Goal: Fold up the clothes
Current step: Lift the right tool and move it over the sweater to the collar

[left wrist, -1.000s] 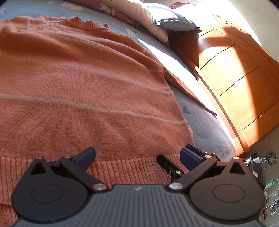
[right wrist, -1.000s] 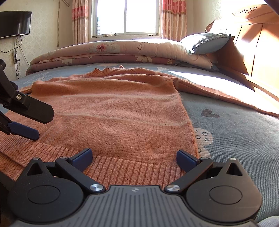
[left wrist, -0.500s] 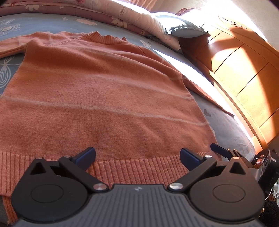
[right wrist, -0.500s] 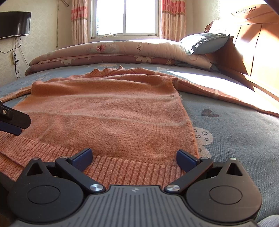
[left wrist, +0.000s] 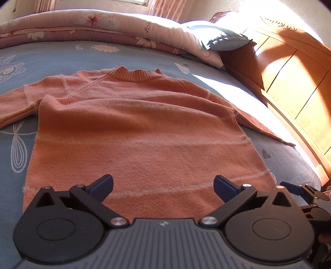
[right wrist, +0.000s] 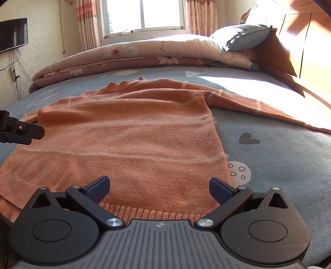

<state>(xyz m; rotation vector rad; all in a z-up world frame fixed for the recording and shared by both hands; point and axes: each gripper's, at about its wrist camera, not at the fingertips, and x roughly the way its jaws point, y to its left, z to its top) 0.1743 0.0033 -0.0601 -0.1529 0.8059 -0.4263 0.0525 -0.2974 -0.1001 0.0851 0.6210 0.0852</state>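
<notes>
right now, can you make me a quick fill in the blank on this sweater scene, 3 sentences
1. The orange sweater lies spread flat on the blue ____.
2. The jaws of both the left gripper and the right gripper stand ____, holding nothing.
3. The grey pillow leans against the wooden ____.

Missing words: bedsheet; open; headboard

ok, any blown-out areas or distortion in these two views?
Left wrist: headboard top corner clips to white, fisheye bends the bed. Right wrist: window overexposed, sun patch on the sheet glares; sweater stays sharp.
</notes>
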